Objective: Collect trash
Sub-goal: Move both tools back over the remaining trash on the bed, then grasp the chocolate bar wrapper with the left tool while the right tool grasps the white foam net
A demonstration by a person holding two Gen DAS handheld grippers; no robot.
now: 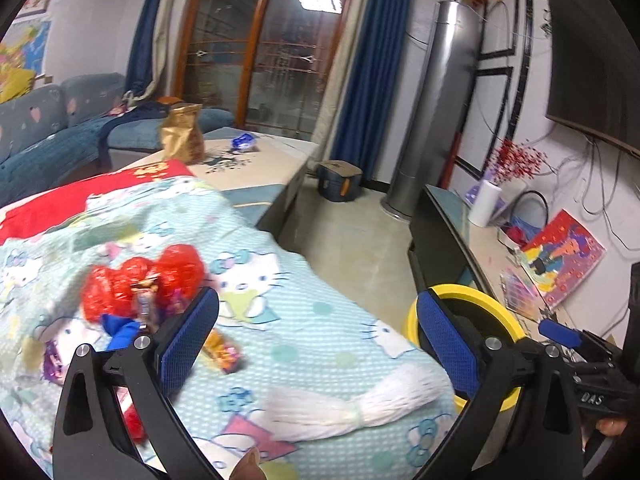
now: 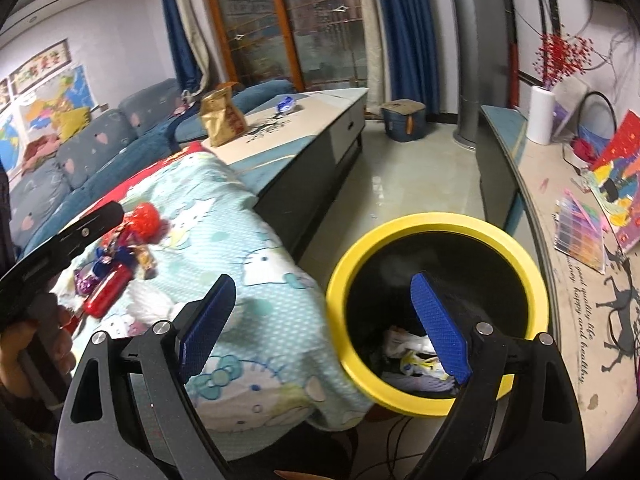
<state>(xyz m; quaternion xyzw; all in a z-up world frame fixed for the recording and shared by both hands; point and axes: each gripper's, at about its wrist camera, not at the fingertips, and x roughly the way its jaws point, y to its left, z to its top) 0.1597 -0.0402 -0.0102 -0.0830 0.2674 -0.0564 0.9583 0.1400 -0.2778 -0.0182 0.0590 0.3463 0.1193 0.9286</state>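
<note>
Left wrist view: your left gripper (image 1: 316, 344) hangs with its jaws spread wide and nothing between them, above the cartoon-cat cloth (image 1: 280, 320) that covers the surface.
Trash, left view: the pile of trash (image 1: 140, 300) lies to the left of the left finger: a crumpled red plastic bag (image 1: 152, 276) on top, with blue and purple wrappers beneath it, and an orange wrapper (image 1: 224, 354) just beside the finger. A white tassel (image 1: 352, 404) lies on the cloth nearer the camera.
Bin, left view: only a part of the yellow-rimmed bin (image 1: 472, 292) shows behind the right finger.
Right wrist view: your right gripper (image 2: 324, 324) is also released and empty, poised over the edge of the cloth and the bin (image 2: 436, 220); paper scraps already lie at the bin's bottom.
Trash, right view: the same pile sits well to the left, with a red cylinder-shaped item (image 2: 106, 294) just beside it.
Risk 1: the frames are blurred, so a grab at speed could close beside a wrapper rather than on it.
Risk 2: thin wrappers lie flat, so you may pinch the cloth and drag the whole pile.
Risk 3: the bin stands against the cloth's edge, so a careless swing could knock it.
</note>
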